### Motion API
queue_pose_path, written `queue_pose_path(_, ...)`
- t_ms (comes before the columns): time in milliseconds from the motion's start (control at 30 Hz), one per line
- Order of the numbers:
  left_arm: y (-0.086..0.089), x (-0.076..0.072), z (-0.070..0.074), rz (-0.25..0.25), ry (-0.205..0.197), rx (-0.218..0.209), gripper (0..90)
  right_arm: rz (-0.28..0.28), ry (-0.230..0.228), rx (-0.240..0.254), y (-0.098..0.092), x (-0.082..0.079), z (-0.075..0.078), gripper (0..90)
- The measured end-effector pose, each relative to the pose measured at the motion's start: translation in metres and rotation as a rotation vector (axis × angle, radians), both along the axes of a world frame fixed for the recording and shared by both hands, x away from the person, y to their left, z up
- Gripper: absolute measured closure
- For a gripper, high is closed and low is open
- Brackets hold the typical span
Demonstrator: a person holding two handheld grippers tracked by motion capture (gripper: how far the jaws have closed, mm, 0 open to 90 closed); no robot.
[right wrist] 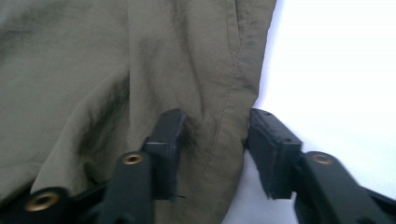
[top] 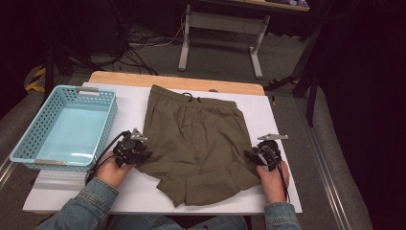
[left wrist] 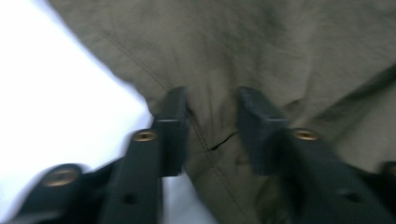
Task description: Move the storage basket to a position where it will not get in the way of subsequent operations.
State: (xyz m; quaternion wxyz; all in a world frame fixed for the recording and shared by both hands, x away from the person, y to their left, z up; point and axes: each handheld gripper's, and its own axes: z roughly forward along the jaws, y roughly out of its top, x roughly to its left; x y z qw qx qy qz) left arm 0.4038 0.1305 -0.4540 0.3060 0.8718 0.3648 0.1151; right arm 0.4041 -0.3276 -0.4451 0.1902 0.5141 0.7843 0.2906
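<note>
On the table: olive-green shorts (top: 196, 139) lie flat on the white board (top: 282, 120), waistband and drawstring at the far end, both leg hems toward me.
Shorts, close up: from where I'm watching, the near hems are a bit rumpled and folded over, the rest is pretty smooth.
Left gripper (top: 136, 152): sits at the shorts' left side seam, down by the leg hem. In the left gripper view the jaws straddle a bunched ridge of the fabric (left wrist: 212, 116) with the seam running between them.
Left fingers (left wrist: 172, 122): partly spread, cloth between them. That view is blurry, so I can't tell if the pads are really pressing on it.
Right gripper (top: 256, 158): at the shorts' right edge, about level with the left one.
Right fingers (right wrist: 167, 135): partly spread too. One pad rests on the cloth, the other sits just past the side seam (right wrist: 233, 84) over the white board, with the edge of the shorts between them and a visible gap, so not pinching.
Basket: a light-blue plastic basket (top: 103, 127) sits left of the shorts, just beside my left hand (top: 115, 170).
</note>
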Motion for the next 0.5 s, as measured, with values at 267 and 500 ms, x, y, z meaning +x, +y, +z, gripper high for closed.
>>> queue_pose_path(267,-0.002,-0.002,0.002,-0.017,-0.014,0.033,87.4,0.013,0.030,0.010,0.003,-0.001,0.003,89.3)
queue_pose_path(500,0.008,-0.012,0.017,0.023,-0.083,0.010,87.9,-0.006,0.014,0.035,-0.013,-0.018,0.016,89.4)
